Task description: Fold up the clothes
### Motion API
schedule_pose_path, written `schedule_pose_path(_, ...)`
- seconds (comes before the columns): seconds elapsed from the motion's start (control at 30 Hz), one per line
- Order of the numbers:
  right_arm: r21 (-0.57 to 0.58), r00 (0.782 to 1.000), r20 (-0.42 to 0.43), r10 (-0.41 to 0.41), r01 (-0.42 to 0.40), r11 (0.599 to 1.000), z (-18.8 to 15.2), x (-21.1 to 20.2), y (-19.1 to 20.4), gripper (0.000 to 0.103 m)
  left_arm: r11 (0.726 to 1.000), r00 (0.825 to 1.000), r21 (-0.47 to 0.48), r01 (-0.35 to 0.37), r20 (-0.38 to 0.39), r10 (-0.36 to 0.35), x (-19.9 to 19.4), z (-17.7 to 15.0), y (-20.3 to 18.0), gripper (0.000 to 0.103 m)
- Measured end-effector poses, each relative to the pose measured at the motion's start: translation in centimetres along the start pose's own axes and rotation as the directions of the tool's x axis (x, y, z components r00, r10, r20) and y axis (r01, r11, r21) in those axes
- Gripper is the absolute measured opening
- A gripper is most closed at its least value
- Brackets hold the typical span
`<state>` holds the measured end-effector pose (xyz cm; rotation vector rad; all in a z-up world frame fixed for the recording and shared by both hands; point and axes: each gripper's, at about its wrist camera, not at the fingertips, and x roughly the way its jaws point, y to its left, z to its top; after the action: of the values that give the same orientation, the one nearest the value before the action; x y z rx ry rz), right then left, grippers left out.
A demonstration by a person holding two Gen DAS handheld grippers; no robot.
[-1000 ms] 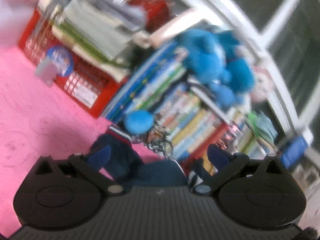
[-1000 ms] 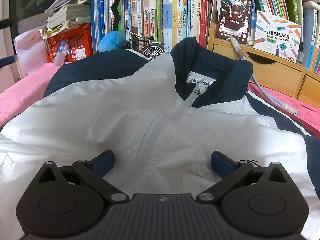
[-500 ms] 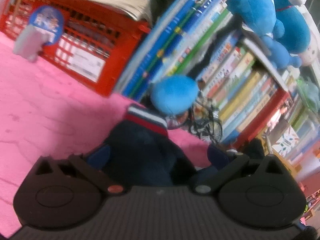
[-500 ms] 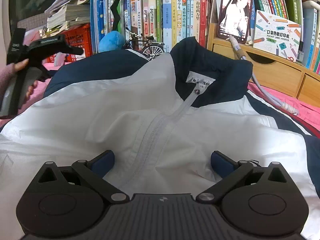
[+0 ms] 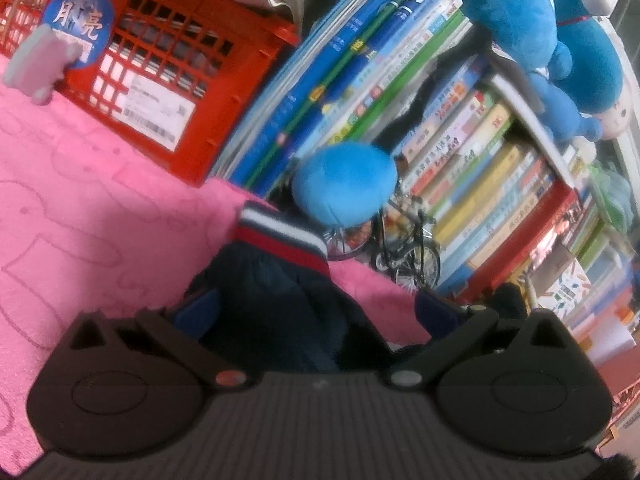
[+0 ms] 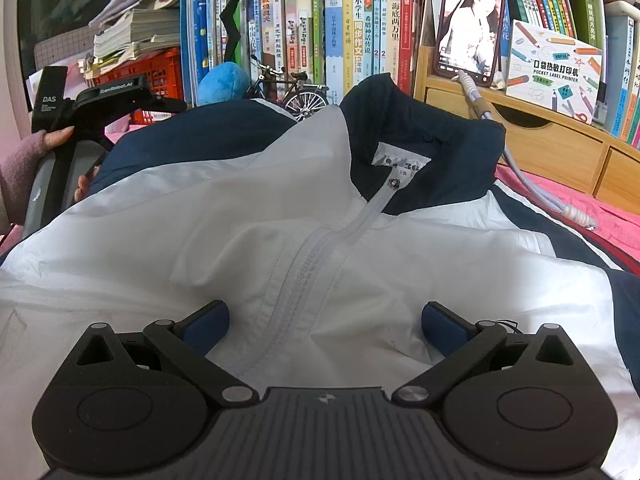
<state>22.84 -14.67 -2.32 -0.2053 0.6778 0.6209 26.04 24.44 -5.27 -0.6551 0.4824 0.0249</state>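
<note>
left gripper (image 5: pixel 316 312) has come lower over navy sleeve (image 5: pixel 276 280), jaws wide | right gripper (image 6: pixel 324 320) spread above white jacket (image 6: pixel 280 240) on pink cloth (image 5: pixel 80 200) | toy bicycle (image 5: pixel 404 248), books (image 6: pixel 352 40) behind cuff

A white and navy zip-front jacket (image 6: pixel 280 216) lies spread face up on pink bedding, zipped to its upright navy collar. Its navy sleeve (image 5: pixel 276 300) ends in a red, white and navy striped cuff.

Red crate (image 5: pixel 152 52), books (image 6: pixel 348 36), model bicycle (image 6: pixel 294 90) (beside a blue plush (image 6: pixel 222 82)).
</note>
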Motion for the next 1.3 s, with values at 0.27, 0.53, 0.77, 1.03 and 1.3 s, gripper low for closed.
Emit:
schedule_pose_path(0.27,0.0,1.0,-0.001,0.0,0.0,1.0,0.0,0.0,0.0,0.103,0.992,0.993,-0.061,-0.114,0.007,0.114,-0.3,1.0,0.6,0.071)
schedule_pose_path(0.53,0.0,1.0,-0.002,0.0,0.0,1.0,0.0,0.0,0.0,0.103,0.967,0.969,0.073,-0.244,0.054,0.241,0.1,0.9,-0.8,0.071)
schedule_pose_path(0.77,0.001,1.0,-0.003,0.001,-0.001,1.0,0.0,0.0,0.0,0.103,0.939,0.959,0.201,-0.277,0.0,0.283,1.8,0.6,-2.6,0.057)
schedule_pose_path(1.03,0.003,1.0,-0.003,0.002,-0.002,1.0,0.0,0.0,0.0,0.103,0.969,0.972,0.083,-0.233,0.036,0.23,-2.0,3.0,-1.6,0.01)
schedule_pose_path(1.3,0.003,1.0,-0.004,0.002,-0.002,1.0,0.0,0.0,0.0,0.103,0.938,0.905,-0.007,-0.347,0.259,0.337,-12.1,8.3,2.0,0.009)
